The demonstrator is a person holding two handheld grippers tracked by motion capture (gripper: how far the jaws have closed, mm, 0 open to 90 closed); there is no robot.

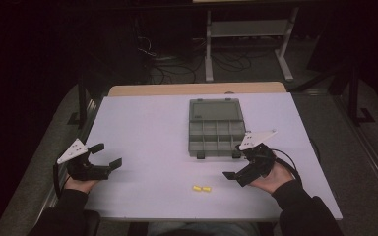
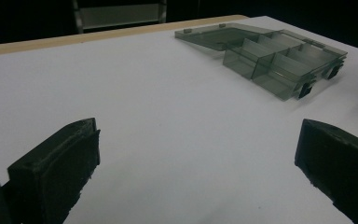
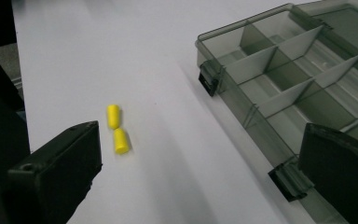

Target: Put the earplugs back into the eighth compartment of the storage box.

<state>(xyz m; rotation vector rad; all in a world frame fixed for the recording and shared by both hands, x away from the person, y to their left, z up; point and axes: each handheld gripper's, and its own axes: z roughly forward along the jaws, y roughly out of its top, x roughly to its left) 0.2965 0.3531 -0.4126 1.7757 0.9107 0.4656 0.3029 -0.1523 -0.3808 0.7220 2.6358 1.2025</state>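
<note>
High view: left claw near the tabletop's left edge, right claw near its right edge, both spread and empty. Two yellow plugs lie by the front edge; an open box sits mid-tabletop.

Left gripper view: jaws spread over bare surface.

Right gripper view: jaws spread. The plugs touch end to end and look rounded, so pinching one would likely nudge its neighbour rolling off the front edge.
</note>
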